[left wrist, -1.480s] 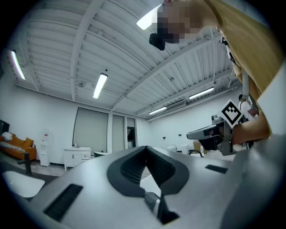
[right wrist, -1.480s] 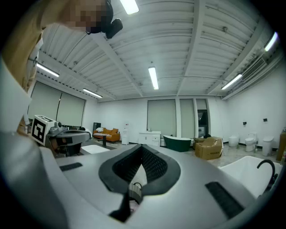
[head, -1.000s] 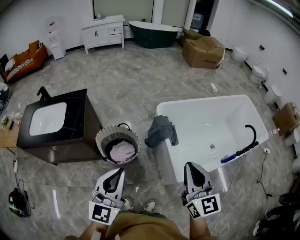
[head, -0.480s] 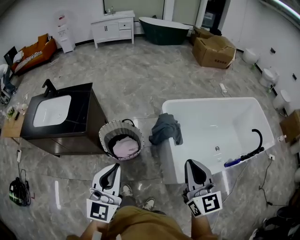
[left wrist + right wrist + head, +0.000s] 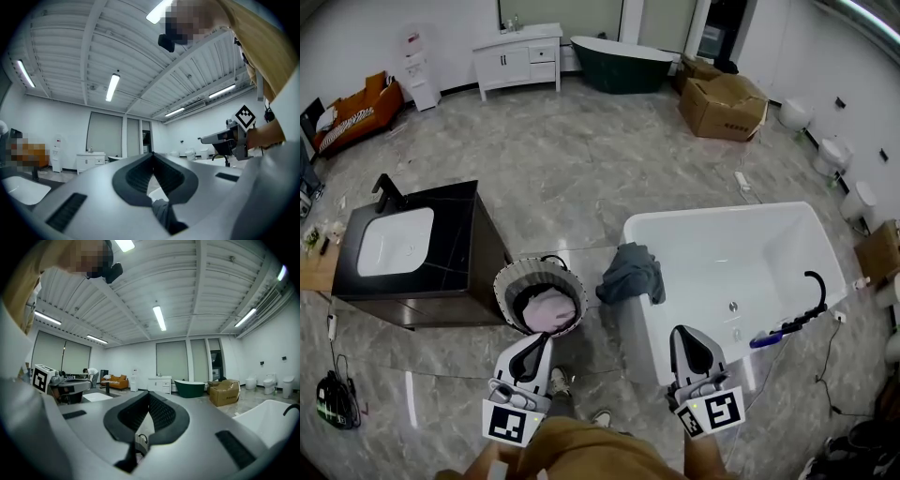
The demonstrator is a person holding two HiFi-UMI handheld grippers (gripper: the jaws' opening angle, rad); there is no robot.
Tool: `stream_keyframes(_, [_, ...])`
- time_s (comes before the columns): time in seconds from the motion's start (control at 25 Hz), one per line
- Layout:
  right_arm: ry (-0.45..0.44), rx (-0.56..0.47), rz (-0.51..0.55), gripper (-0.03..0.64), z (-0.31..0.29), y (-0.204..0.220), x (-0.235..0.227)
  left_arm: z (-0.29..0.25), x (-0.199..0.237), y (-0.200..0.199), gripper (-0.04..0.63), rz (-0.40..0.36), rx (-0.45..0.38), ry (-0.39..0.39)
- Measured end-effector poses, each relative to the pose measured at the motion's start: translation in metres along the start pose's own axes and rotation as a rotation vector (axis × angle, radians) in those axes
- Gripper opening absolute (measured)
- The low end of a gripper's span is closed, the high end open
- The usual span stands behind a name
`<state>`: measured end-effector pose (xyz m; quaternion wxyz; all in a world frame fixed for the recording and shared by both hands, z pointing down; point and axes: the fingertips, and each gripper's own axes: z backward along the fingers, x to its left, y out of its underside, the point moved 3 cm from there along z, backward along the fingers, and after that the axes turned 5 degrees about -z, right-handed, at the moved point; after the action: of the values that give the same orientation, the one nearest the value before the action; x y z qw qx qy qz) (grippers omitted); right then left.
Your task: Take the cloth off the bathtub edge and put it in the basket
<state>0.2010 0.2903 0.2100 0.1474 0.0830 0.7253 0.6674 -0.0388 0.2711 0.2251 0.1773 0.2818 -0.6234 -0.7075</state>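
The person edges closer, left gripper (image 5: 537, 341) and right gripper (image 5: 683, 332) shut and empty; the cloth (image 5: 630, 272) still drapes the bathtub (image 5: 722, 212) corner, untaken.

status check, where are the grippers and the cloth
Left gripper and right gripper both shut and empty. Cloth draped over the bathtub edge, untouched. Basket beside it, pink laundry inside; nothing in the way.

- Black vanity (image 5: 455, 225) with a white sink (image 5: 394, 241) and a black faucet (image 5: 386, 190), at the left.
- White cabinet (image 5: 517, 61) and dark green freestanding tub (image 5: 623, 66) by the far wall.
- 2 cardboard boxes (image 5: 727, 103) right of that tub.
- Orange sofa (image 5: 352, 105), far left.
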Motion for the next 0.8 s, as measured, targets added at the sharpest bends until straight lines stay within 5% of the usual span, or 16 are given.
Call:
stream_keyframes(0.44, [0.037, 0.012, 0.032, 0.005, -0.114, -0.015, 0.007, -0.070, 0.098, 0.018, 0.006, 0.020, -0.018, 0.045])
stream_keyframes(0.8, [0.082, 0.042, 0.041, 0.005, -0.153, -0.015, 0.001, -0.103, 0.127, 0.030, 0.006, 0.059, -0.019, 0.089])
